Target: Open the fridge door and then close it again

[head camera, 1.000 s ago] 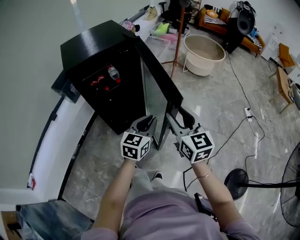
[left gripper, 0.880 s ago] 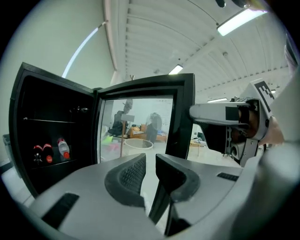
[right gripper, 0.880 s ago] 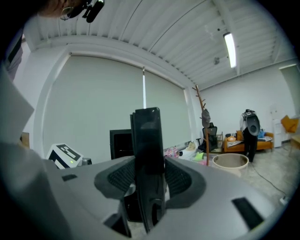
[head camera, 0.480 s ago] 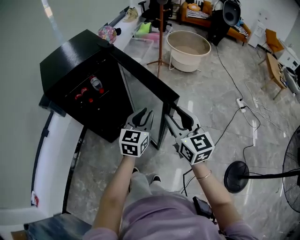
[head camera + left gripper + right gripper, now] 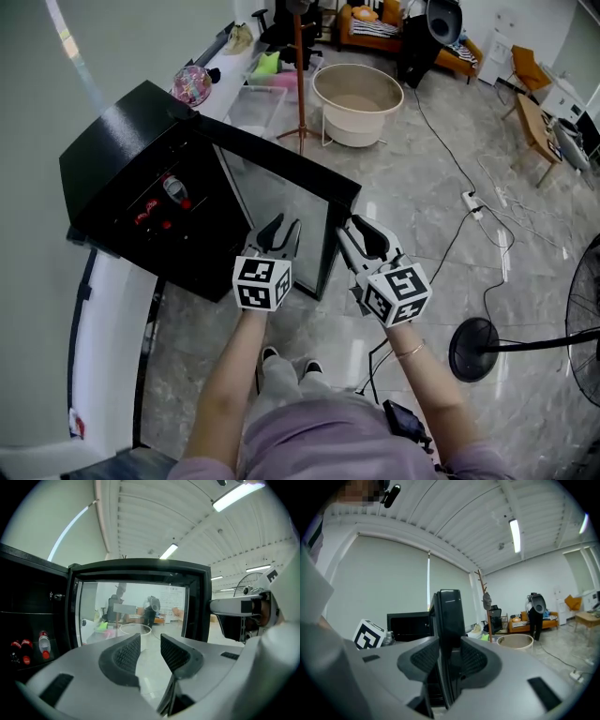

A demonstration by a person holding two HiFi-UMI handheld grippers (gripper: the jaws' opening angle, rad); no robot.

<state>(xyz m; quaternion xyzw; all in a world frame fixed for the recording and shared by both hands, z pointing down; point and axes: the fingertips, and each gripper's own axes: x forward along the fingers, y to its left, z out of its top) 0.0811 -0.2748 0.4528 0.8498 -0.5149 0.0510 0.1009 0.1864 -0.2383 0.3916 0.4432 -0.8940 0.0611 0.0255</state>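
No legible text anywhere; bottle labels (image 5: 172, 187) inside fridge (image 5: 122, 127) too small.

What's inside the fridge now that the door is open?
A few red-capped bottles stand inside the fridge. The rest is dark; its top covers the deeper part in the head view.

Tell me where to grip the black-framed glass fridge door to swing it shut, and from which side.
Grip the black-framed glass fridge door by its free vertical edge, opposite the hinge, coming in edge-on so the jaws straddle the frame. It stands open, the frame is slim, and the flat glass offers no hold.
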